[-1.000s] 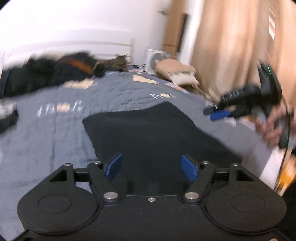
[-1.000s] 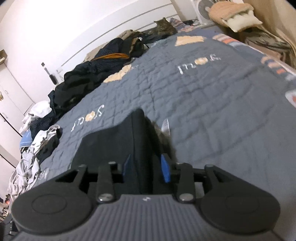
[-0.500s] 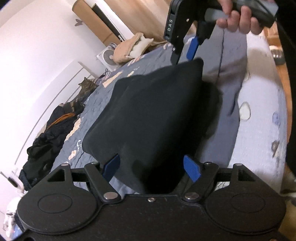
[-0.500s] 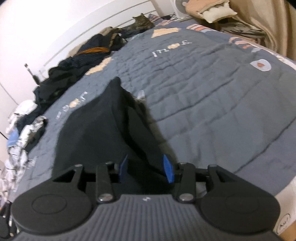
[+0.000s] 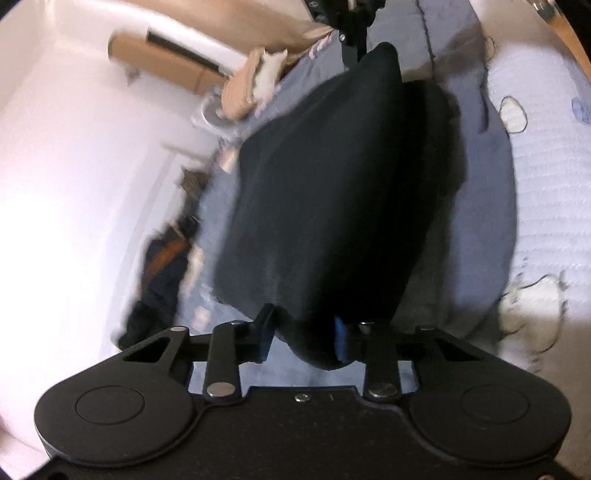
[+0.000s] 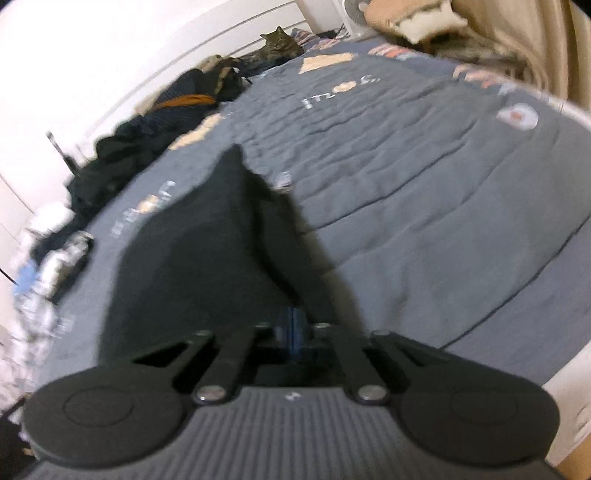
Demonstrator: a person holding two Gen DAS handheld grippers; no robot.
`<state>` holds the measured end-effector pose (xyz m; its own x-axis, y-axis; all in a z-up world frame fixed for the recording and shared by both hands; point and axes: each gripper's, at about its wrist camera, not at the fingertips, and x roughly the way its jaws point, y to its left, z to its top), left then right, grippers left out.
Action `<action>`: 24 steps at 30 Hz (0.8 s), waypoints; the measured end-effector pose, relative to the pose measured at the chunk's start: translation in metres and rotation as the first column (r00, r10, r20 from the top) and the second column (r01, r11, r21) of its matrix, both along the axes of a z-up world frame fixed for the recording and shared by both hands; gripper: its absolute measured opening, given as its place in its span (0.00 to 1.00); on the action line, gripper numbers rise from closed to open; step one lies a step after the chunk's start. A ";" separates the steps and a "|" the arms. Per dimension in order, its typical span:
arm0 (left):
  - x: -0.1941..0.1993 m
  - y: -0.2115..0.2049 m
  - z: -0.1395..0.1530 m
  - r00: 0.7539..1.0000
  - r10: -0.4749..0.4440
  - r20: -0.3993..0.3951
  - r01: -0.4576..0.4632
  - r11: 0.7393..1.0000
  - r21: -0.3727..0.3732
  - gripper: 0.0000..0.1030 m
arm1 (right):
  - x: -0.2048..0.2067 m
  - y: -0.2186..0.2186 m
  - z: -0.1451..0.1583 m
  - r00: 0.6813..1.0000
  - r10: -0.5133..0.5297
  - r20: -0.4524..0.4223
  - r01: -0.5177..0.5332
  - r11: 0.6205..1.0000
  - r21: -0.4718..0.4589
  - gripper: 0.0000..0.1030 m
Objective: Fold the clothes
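Note:
A black garment is stretched between my two grippers above the grey quilted bed. In the left wrist view my left gripper is shut on the near corner, a thick fold bulging between its fingers. The right gripper shows at the top of that view, pinching the far corner. In the right wrist view my right gripper has its blue pads pressed together on the garment's edge, and the black garment sags away from it toward the quilt.
A pile of dark clothes lies along the far side of the bed, with a cat beyond it. Light crumpled clothes sit at the left. A fan and beige cushions stand past the bed's corner.
Both grippers have shut on the black garment: the left from wide open, the right from partly open. The garment has come up off the quilt and hangs between them.

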<state>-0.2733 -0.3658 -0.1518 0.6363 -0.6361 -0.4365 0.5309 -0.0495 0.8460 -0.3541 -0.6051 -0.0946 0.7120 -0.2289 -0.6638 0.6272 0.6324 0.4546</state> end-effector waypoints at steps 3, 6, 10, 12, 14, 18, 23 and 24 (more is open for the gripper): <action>0.003 -0.002 -0.005 1.000 0.007 0.018 -0.007 1.000 0.022 0.28 | -0.004 0.012 0.002 0.999 0.010 0.031 -0.011 0.999 0.036 0.00; 0.006 -0.003 -0.011 0.999 0.013 0.037 -0.015 0.999 0.043 0.45 | -0.006 0.015 0.002 0.998 0.019 0.066 -0.025 0.995 0.091 0.00; 0.010 -0.007 -0.015 0.998 0.017 0.058 -0.020 0.998 0.053 0.53 | -0.005 0.015 -0.004 0.998 0.005 0.063 -0.014 0.991 0.131 0.00; 0.010 -0.012 -0.012 0.998 0.011 0.061 -0.012 1.000 0.016 0.58 | -0.003 0.015 -0.006 0.999 0.003 0.054 -0.009 0.992 0.126 0.00; 0.013 -0.016 -0.013 0.998 0.005 0.064 -0.005 1.000 0.003 0.59 | -0.004 0.015 -0.007 0.998 0.000 0.059 -0.007 0.991 0.132 0.01; 0.020 -0.017 -0.015 0.999 -0.013 0.043 0.011 0.999 0.039 0.26 | -0.006 0.015 -0.005 0.998 0.000 0.069 -0.009 0.991 0.134 0.01; 0.029 -0.011 0.014 0.998 0.012 0.057 -0.009 0.999 -0.037 0.20 | -0.011 0.021 0.008 0.991 0.014 0.134 -0.033 0.990 0.140 0.01; 0.034 -0.011 0.018 0.999 0.029 0.044 -0.027 0.999 -0.044 0.20 | -0.011 0.023 0.009 0.989 0.022 0.146 -0.045 0.987 0.156 0.00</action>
